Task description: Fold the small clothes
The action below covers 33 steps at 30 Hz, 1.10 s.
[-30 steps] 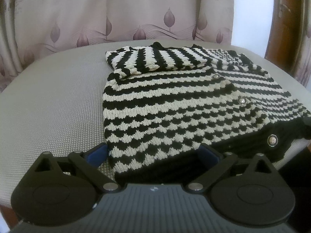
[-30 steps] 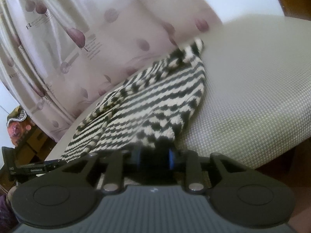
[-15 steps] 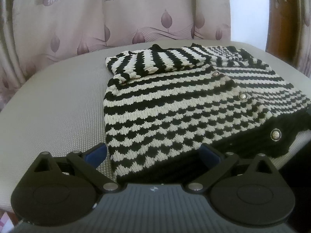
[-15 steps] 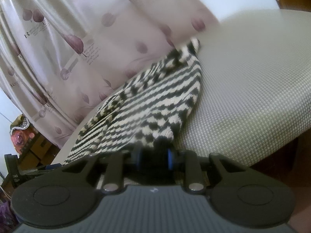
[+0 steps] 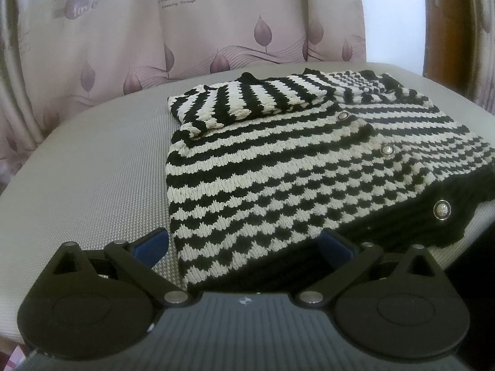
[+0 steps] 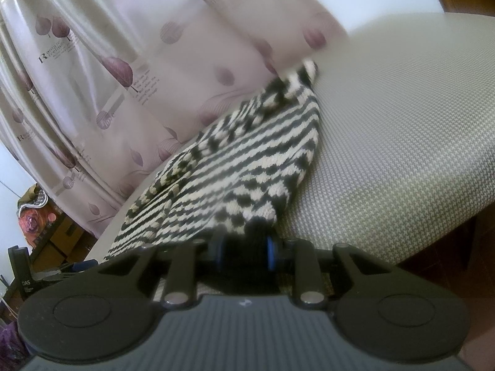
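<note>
Folding is at an early stage, by my reading: the striped knit cardigan (image 5: 297, 167) lies spread on the grey surface (image 5: 86, 167), with one sleeve (image 5: 247, 102) already laid across its top, far ahead of the left gripper (image 5: 244, 244). That gripper hangs just over the near hem, pointing down at a slant, its blue pads (image 5: 151, 244) standing wide apart, one on bare cloth-free surface and the other over the black hem band, pressing on nothing. The right gripper (image 6: 244, 250) points down more shallowly and has its jaws nearly together on a bunched black corner of the cardigan (image 6: 235, 167), which rises off the surface just ahead of it. Next, I judge, the left gripper must close on the hem so both corners can be carried over together.
</note>
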Tool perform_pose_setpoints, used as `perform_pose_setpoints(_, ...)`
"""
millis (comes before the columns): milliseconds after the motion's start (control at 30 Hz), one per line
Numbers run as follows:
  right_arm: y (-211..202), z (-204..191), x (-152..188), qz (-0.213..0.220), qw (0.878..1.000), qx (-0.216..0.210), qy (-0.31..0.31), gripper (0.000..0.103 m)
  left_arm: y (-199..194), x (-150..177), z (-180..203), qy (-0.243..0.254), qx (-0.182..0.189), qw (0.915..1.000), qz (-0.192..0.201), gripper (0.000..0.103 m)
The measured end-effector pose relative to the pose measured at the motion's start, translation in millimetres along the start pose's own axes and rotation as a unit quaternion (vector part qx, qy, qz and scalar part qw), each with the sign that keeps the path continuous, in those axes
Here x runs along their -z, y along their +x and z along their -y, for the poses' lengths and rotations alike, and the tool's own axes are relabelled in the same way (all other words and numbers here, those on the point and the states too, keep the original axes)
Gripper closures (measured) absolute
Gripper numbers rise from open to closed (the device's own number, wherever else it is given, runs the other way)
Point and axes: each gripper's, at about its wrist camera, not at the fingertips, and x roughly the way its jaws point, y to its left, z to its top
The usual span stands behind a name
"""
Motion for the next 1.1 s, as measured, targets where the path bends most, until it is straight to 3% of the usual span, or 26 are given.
perform_pose_setpoints(667, 1.7, -3.0, -0.6, -0.003, 1.000, 0.003, -0.009, 0.077, -0.9, -0.3, 1.6, 0.015, -0.002, 0.9999, 0.004, 0.000)
perform_pose_setpoints(767, 1.5, -2.5, -2.6, -0.007, 1.000, 0.001, -0.008, 0.077, -1.5, -1.0, -6.2, -0.002, 0.034, 0.9994, -0.004, 0.013)
perform_pose_setpoints(867, 0.6, -4.2, -6.4, -0.014, 1.000, 0.000, -0.014, 0.077, -0.5, -3.9, -18.7, -0.032, 0.069, 0.9970, -0.016, 0.016)
perform_pose_setpoints(1100, -3.8, 4.7, -12.7, -0.032, 0.999, -0.016, 0.001, 0.072, -3.4, -2.2, -40.8, -0.071, 0.146, 0.9864, -0.029, 0.012)
